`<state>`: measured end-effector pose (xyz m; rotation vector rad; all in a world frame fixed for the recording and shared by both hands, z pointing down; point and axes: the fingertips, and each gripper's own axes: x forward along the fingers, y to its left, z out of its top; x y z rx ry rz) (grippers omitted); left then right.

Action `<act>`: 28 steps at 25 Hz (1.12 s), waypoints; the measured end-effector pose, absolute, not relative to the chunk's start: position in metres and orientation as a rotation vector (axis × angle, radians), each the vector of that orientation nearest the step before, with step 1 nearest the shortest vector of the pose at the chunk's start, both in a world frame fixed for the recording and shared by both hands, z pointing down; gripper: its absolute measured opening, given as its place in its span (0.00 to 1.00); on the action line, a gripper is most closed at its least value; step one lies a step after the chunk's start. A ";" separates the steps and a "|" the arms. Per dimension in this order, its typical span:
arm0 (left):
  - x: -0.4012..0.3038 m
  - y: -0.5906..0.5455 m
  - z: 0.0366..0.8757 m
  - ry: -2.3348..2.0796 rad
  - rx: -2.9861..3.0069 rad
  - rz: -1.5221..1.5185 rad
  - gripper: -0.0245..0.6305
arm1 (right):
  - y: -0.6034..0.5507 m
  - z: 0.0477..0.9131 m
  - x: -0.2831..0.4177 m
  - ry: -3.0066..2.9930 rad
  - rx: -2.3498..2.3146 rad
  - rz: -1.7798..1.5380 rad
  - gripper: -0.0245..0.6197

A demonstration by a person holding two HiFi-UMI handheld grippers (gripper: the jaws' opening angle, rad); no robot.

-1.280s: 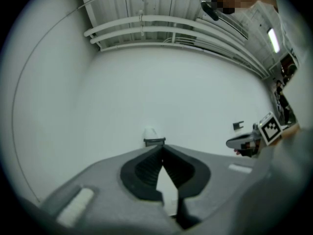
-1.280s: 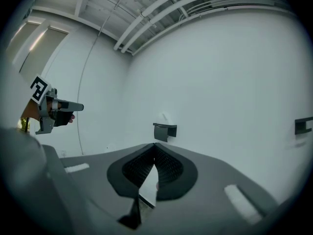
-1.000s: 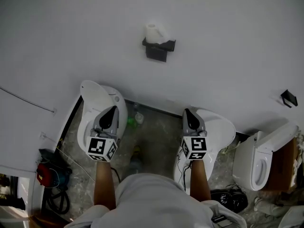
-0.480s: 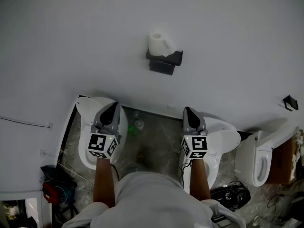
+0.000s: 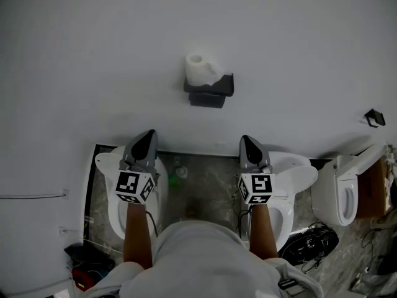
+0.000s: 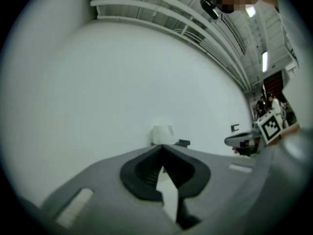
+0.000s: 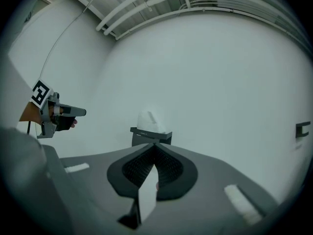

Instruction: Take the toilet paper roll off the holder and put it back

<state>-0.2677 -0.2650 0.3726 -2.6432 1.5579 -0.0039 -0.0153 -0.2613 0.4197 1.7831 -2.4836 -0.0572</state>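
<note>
A white toilet paper roll [image 5: 199, 69] sits on a dark wall-mounted holder [image 5: 209, 90] on the plain white wall. From the left gripper view the roll [image 6: 163, 134] stands ahead and slightly right; from the right gripper view the roll [image 7: 148, 121] and holder [image 7: 149, 137] lie straight ahead. My left gripper [image 5: 148, 136] and right gripper [image 5: 247, 143] are both held level below the holder, apart from it, pointing at the wall. Both have their jaws closed tip to tip with nothing between them.
Two white toilets [image 5: 111, 166] [image 5: 296, 174] stand below my hands on a marbled floor [image 5: 208, 185]. A third toilet [image 5: 350, 188] stands at the right. A small dark bracket [image 5: 374, 118] is on the wall at right. Cables and dark gear [image 5: 307, 247] lie on the floor.
Both grippers have moved forward toward the wall, and the view has shifted so the holder now sits lower in the picture, nearer the gripper tips. Jaws stay shut.
</note>
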 end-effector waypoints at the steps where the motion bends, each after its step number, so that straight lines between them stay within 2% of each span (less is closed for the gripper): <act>1: -0.266 -0.270 0.373 1.542 -2.654 -0.003 0.04 | -0.263 0.420 -0.015 -2.474 1.792 -0.057 0.04; 28: -0.220 -0.369 0.372 1.481 -2.675 -0.033 0.04 | -0.356 0.423 0.016 -2.474 1.810 -0.070 0.04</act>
